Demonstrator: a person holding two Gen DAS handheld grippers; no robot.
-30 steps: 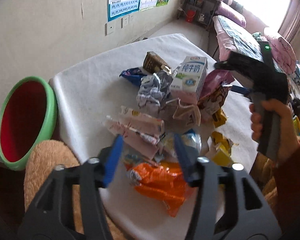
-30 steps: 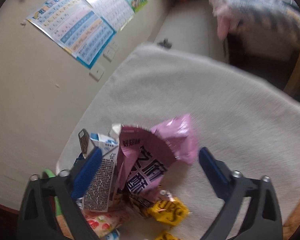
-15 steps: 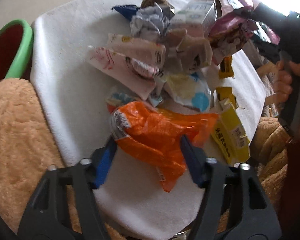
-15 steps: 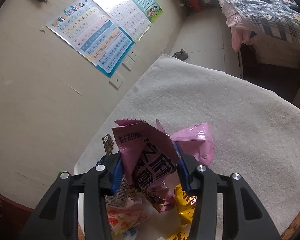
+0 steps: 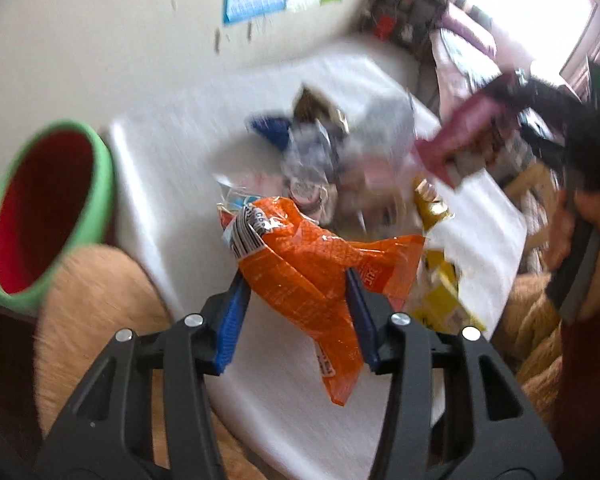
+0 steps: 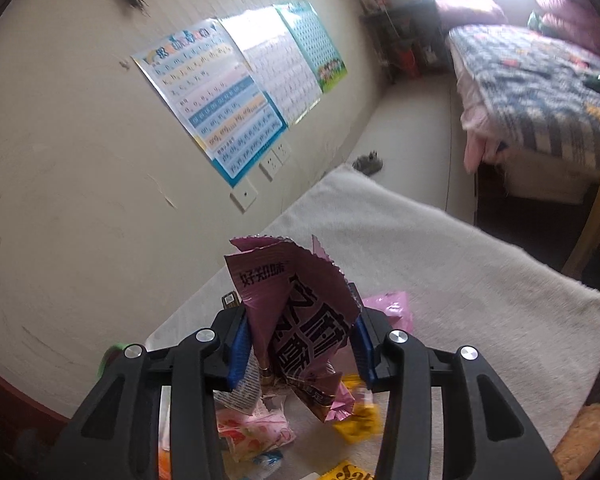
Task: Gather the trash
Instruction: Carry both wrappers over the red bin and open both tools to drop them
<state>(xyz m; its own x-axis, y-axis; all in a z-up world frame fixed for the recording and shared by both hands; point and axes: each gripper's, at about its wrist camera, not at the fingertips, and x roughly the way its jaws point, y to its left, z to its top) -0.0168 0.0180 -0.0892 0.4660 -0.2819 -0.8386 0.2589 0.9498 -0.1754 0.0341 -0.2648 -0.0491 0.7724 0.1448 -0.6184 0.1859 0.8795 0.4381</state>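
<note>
My left gripper (image 5: pixel 296 280) has its jaws closing on a crumpled orange wrapper (image 5: pixel 312 256), and both blue pads press on it above the white-covered table (image 5: pixel 172 168). My right gripper (image 6: pixel 300 324) is likewise closing on a purple snack bag (image 6: pixel 284 292), which it holds up clear of the pile. The left wrist view shows that same purple snack bag (image 5: pixel 460 140) raised at the right. A blurred heap of wrappers and cartons (image 5: pixel 332 160) lies mid-table. A green bin with a red inside (image 5: pixel 48 208) stands at the table's left edge.
Yellow wrappers (image 5: pixel 432 204) lie right of the heap, a pink one (image 6: pixel 388 308) behind the purple bag. A tan plush seat (image 5: pixel 96 304) sits below the bin. A person's hand (image 5: pixel 572 224) grips the right tool. A bed (image 6: pixel 540 80) and wall posters (image 6: pixel 220 100) lie beyond.
The left jaws closed on the orange wrapper and lifted it off the table. The right jaws narrowed onto the purple bag and rose with it, away from the milk carton.
</note>
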